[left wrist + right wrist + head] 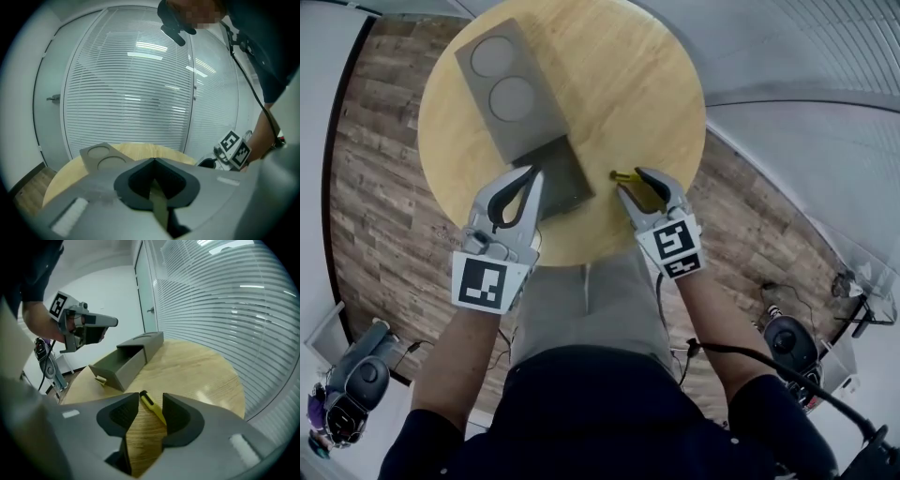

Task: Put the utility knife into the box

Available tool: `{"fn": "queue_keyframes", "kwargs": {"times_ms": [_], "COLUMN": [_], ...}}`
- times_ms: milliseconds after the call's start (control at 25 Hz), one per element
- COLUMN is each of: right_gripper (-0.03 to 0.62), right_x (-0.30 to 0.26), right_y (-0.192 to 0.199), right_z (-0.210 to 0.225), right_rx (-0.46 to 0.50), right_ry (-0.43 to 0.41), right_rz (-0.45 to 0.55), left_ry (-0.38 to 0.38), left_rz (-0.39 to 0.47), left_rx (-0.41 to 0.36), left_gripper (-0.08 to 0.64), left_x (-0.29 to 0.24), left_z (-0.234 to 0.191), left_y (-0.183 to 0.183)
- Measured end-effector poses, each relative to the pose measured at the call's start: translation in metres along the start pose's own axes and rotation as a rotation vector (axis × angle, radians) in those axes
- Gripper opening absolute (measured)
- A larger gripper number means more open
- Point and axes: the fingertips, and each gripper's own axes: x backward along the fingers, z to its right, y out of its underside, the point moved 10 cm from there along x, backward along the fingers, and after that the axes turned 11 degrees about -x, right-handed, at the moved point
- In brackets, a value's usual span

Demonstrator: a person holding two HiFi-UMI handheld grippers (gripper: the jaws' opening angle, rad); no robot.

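Though its jaws flank the utility knife [153, 408], the right gripper [150, 398] stands wide open.

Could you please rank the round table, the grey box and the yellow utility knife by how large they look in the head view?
Largest to smallest:
1. round wooden table
2. grey box, drawer pulled out
3. yellow utility knife, partly hidden by the right gripper
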Motion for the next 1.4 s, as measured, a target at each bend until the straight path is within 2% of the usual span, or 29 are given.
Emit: {"fn": "queue_keyframes", "kwargs": {"times_ms": [160,320,440,480,560,680,960,1400], "right_gripper": [0.168,0.165,0.124,0.072,0.072,0.072,0.071,0.072], "right_x": [-0.013,-0.016,-0.016,-0.017,-0.017,-0.016,-0.006,0.031], "right_y": [0.000,0.001,0.002,0.002,0.002,0.002,-0.001,-0.047], "right_z": [-0.001,0.000,0.003,0.005,0.007,0.009,0.003,-0.026], "right_rx": [0.028,0.036,0.035,0.029,0.022,0.001,-0.140,-0.109], "right_ry": [0.027,0.040,0.029,0.022,0.013,0.009,0.016,0.046], "right_rz": [-0.063,-0.085,-0.086,-0.083,-0.079,-0.074,-0.046,0.040], "left_ry": [-0.010,-0.008,-0.010,-0.012,-0.018,-0.029,-0.046,-0.081], "left_rz": [-0.015,-0.032,-0.041,-0.042,-0.041,-0.013,-0.010,0.072], "left_rx": [0.011,0.026,0.034,0.033,0.032,0.044,0.003,0.021], "left_gripper": [0.003,0.003,0.003,0.003,0.003,0.003,0.003,0.003], "left_x": [0.004,0.008,0.008,0.006,0.004,0.003,0.019,0.049], "left_z": [-0.007,-0.003,0.001,0.000,0.000,0.003,-0.007,-0.016], "left_y": [0.008,0.018,0.019,0.018,0.016,0.006,-0.010,-0.057]}}
